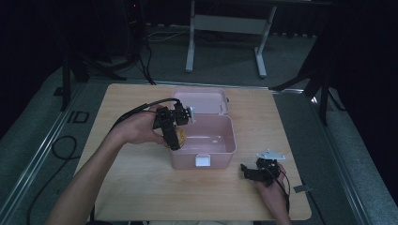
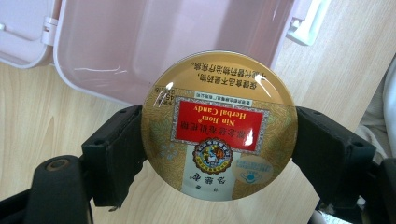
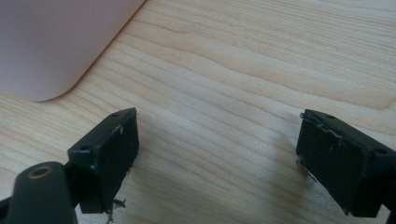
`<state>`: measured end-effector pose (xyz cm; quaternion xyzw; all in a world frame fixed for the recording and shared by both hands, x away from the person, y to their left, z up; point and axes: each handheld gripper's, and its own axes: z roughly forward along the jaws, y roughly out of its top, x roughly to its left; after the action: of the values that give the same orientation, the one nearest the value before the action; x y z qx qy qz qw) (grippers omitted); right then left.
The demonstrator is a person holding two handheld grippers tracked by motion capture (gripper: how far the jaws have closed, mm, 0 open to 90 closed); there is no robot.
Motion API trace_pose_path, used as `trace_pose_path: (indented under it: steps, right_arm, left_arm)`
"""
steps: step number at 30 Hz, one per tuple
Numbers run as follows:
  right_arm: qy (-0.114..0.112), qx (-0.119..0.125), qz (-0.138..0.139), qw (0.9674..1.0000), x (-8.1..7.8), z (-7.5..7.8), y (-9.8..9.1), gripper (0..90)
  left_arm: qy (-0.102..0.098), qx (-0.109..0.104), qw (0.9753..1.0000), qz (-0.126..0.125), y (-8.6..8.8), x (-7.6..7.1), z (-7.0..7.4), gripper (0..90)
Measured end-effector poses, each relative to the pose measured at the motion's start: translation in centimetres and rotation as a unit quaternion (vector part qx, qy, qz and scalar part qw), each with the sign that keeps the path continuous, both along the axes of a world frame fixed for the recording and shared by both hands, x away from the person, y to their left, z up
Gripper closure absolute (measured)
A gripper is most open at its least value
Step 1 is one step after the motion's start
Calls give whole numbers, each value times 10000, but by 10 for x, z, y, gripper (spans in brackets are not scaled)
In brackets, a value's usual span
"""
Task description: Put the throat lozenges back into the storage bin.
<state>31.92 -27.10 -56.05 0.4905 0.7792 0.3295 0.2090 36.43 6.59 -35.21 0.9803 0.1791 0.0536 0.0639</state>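
Note:
A round gold candy tin (image 2: 218, 125) with a red label sits between the two jaws of my left gripper (image 2: 218, 154), which press on its rim from both sides. In the high view my left gripper (image 1: 174, 136) hangs at the left rim of the open pink box (image 1: 225, 146), the tin (image 1: 181, 137) a yellow spot at its tips. The box's lid (image 1: 202, 101) lies folded back behind it. My right gripper (image 1: 248, 172) rests low on the table right of the box's front corner. Its jaws (image 3: 217, 158) stand wide apart over bare wood.
The pink box's inside (image 2: 159, 42) looks bare beyond the tin, with a white latch (image 1: 203, 161) on its front wall. The wooden table (image 1: 141, 187) has free room at the front left and far right. A metal desk frame (image 1: 225, 28) stands on the floor beyond.

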Motion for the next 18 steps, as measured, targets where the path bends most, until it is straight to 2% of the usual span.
trace_pose_path:
  steps: [18]
  right_arm:
    - [-2, -1, 2, 10000, 0, 0, 0, 129]
  left_arm:
    - [-8, -20, 10000, 81, -8, 3, -2, 207]
